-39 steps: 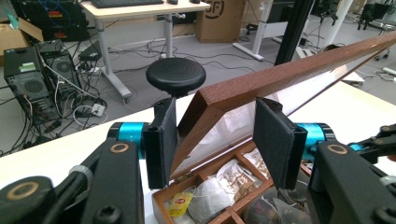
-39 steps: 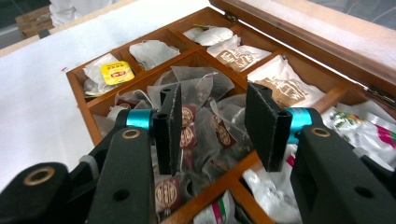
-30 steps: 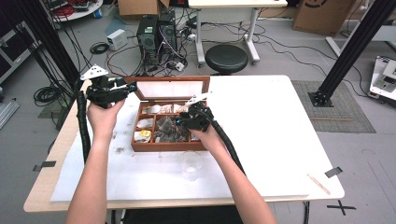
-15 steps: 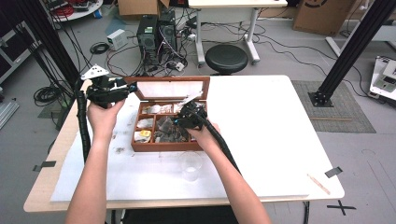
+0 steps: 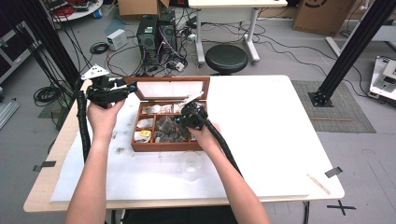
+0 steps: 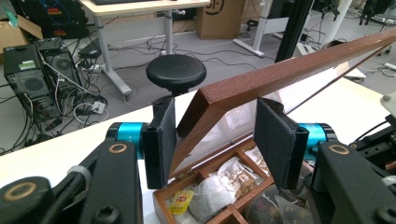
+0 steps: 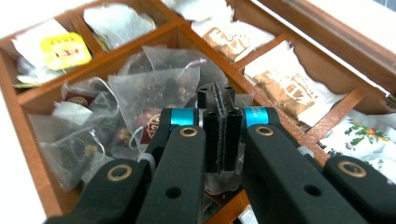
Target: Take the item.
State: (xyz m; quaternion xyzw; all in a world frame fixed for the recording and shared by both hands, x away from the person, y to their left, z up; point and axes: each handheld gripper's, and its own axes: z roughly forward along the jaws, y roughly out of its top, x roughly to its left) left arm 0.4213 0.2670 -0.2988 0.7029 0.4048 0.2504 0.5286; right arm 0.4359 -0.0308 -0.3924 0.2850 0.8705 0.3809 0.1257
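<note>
A wooden tea box (image 5: 159, 147) with several compartments of tea bags lies open on the white table. My left gripper (image 5: 128, 87) holds its raised lid (image 5: 170, 88) by the left corner. In the left gripper view that lid (image 6: 289, 70) corner sits between the pads of the left gripper (image 6: 217, 140). My right gripper (image 5: 180, 122) reaches down into the middle compartment. Its jaws have just been closing, and the pads of the right gripper (image 7: 216, 93) now meet, with the thin mesh of a translucent pyramid tea bag (image 7: 154, 88) caught between them.
A clear plastic cup (image 5: 191, 164) stands on the table just in front of the box. Paper sachets (image 7: 289, 88) and a yellow-tagged bag (image 7: 63, 51) fill neighbouring compartments. Behind the table are a black stool (image 5: 226, 58), computer towers (image 5: 159, 28) and cables on the floor.
My right gripper has edged slightly left over the box's middle compartment. The left hand and the lid have stayed where they were.
</note>
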